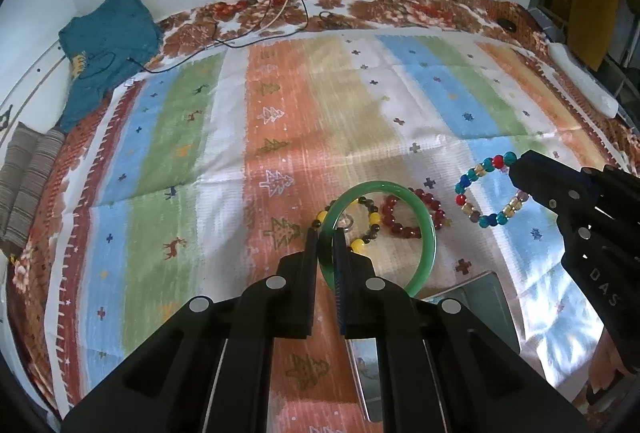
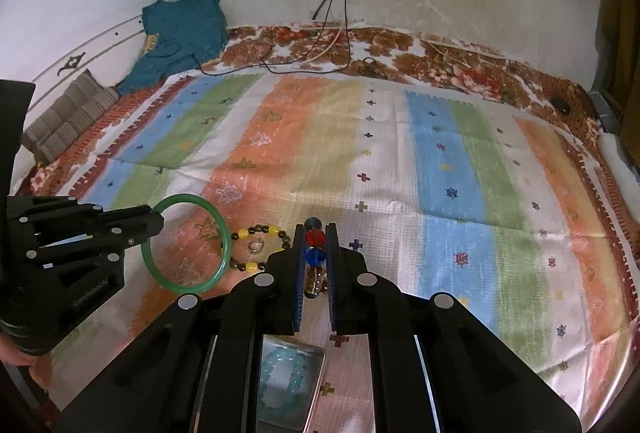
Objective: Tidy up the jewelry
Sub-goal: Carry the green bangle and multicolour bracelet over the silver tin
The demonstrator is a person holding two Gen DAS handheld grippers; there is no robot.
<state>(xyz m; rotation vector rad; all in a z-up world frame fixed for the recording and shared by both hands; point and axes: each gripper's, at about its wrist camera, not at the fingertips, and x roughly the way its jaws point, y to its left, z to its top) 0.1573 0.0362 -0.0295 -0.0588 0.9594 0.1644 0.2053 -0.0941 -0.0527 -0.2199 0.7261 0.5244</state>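
My left gripper (image 1: pixel 325 237) is shut on the rim of a green bangle (image 1: pixel 430 233), which hangs above the striped cloth. My right gripper (image 2: pixel 314 233) is shut on a multi-coloured bead bracelet (image 2: pixel 315 256), seen edge-on between its fingers. In the left wrist view that bracelet (image 1: pixel 464 189) dangles from the right gripper (image 1: pixel 516 169). On the cloth lie a yellow-and-black bead bracelet (image 1: pixel 374 219) and a dark red bead bracelet (image 1: pixel 400 229). In the right wrist view the left gripper (image 2: pixel 154 217) holds the bangle (image 2: pixel 226 245) beside the yellow-and-black bracelet (image 2: pixel 272 230). My right gripper hides the red one there.
An open metal tin (image 2: pixel 320 365) holding a pale blue bead bracelet (image 2: pixel 288 381) sits on the cloth under my right gripper; its edge (image 1: pixel 492 297) shows in the left view. A teal garment (image 2: pixel 184 29), a striped cushion (image 2: pixel 68 117) and cables (image 2: pixel 340 45) lie by the far wall.
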